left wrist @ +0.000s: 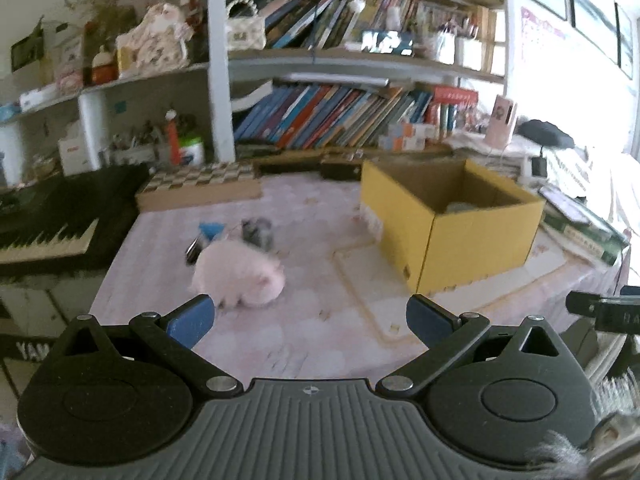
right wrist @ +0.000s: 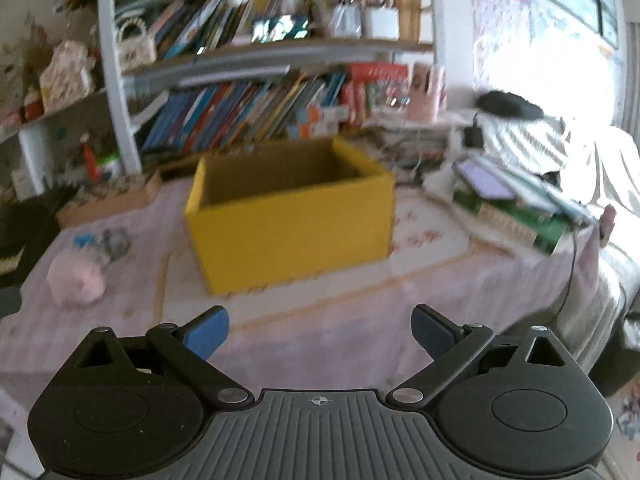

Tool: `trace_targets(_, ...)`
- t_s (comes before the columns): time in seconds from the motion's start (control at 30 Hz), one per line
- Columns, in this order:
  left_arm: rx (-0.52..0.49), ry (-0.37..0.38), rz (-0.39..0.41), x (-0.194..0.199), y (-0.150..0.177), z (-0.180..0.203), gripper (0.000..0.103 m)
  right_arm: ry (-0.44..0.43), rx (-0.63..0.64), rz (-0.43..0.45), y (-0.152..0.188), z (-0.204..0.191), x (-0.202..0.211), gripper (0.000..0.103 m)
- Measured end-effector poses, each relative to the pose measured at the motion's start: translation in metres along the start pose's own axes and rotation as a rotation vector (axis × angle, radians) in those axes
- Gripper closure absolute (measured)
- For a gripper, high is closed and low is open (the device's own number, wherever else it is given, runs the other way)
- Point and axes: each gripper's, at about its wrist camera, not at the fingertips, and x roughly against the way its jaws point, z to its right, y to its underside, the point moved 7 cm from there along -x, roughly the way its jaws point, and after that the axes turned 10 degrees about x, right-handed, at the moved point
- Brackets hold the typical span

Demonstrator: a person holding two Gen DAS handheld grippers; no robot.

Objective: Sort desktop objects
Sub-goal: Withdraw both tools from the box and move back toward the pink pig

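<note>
While both my grippers, left [left wrist: 310,320] and right [right wrist: 320,330], are spread wide and empty, the pink toy [left wrist: 240,276] sits left of centre. It looks soft and light, so I would squeeze its round middle. The box [left wrist: 452,224] waits at right.

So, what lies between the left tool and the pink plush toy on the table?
Nothing. In the left wrist view, only bare pink tablecloth lies between the open left tool and the pink plush toy, which sits just ahead of its left finger.
</note>
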Motion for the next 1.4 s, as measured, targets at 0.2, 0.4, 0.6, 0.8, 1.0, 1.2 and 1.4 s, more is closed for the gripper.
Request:
trace_targets(0.2, 0.007, -0.008, -0.07, 0.009, 0.027, -0.014, 0.0, -0.083, 0.044, -0.07, 0.025, -0.037, 0.008, 0.004)
trace_targets(0.4, 0.002, -0.024, -0.106, 0.017, 0.041, -0.025, 0.0, -0.156, 0.088, -0.09, 0.034, -0.064, 0.013, 0.004)
trace_targets(0.6, 0.01, -0.051, -0.107, 0.023, 0.043, -0.034, 0.0, -0.221, 0.146, -0.076, 0.031, -0.091, 0.017, 0.004)
trace_targets(0.8, 0.039, -0.097, -0.106, 0.028, 0.043, -0.053, 0.0, -0.28, 0.194, -0.067, 0.027, -0.116, 0.016, 0.004)
trace_targets(1.0, 0.093, -0.15, -0.108, 0.031, 0.044, -0.079, 0.0, -0.329, 0.251, -0.058, 0.022, -0.144, 0.013, 0.004)
trace_targets(1.2, 0.122, -0.176, -0.086, 0.034, 0.038, -0.098, 0.0, -0.368, 0.299, -0.046, 0.017, -0.169, 0.011, 0.004)
trace_targets(1.4, 0.139, -0.177, -0.078, 0.028, 0.033, -0.106, 0.0, -0.407, 0.33, -0.029, 0.011, -0.183, 0.01, 0.004)
